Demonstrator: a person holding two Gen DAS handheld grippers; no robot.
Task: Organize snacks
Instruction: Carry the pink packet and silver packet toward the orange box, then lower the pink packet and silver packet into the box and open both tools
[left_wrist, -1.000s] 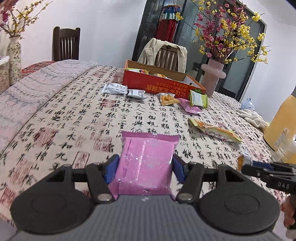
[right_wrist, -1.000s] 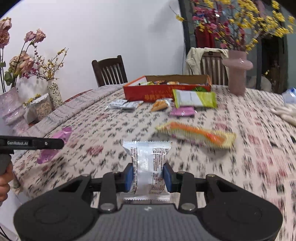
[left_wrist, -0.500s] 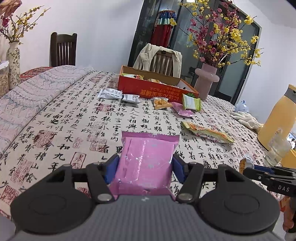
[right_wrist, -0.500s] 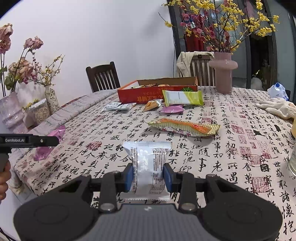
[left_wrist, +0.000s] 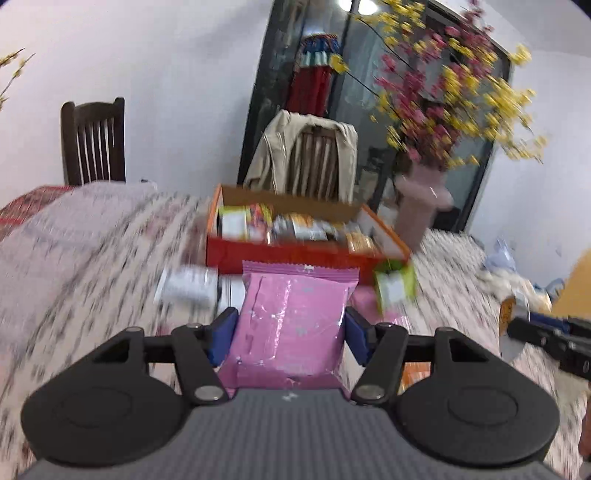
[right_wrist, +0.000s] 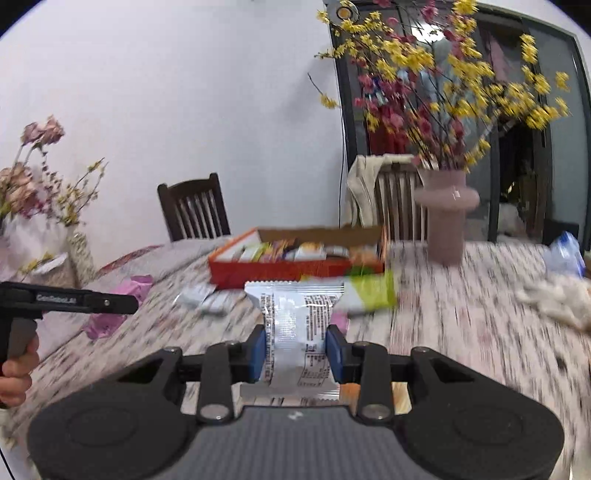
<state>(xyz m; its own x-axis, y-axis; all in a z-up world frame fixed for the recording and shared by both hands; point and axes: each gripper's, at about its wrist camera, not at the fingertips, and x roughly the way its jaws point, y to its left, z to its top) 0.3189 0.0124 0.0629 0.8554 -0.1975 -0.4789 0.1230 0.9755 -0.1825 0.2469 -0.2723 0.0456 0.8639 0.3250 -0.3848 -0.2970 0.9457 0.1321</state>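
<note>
My left gripper (left_wrist: 291, 334) is shut on a pink snack packet (left_wrist: 291, 321), held upright above the table. In the right wrist view my right gripper (right_wrist: 295, 350) is shut on a silver and white snack packet (right_wrist: 295, 325). Ahead of both stands an orange-red cardboard box (left_wrist: 295, 254) (right_wrist: 291, 271) filled with several snacks. A green and white packet (left_wrist: 393, 286) (right_wrist: 365, 293) lies just before the box, and white packets (left_wrist: 188, 286) (right_wrist: 201, 299) lie at its left front. The scene is motion-blurred.
A pink vase (left_wrist: 421, 210) (right_wrist: 445, 218) of yellow and pink blossoms stands right of the box. Two wooden chairs (left_wrist: 94, 142) (right_wrist: 194, 208) sit behind the patterned tablecloth (left_wrist: 85, 266). White gloves (right_wrist: 554, 299) lie at the right, a yellow jug (left_wrist: 574, 284) too.
Both grippers have moved forward and upward toward the box with their packets still held; the box now looks larger and nearer, and its contents show from above.
</note>
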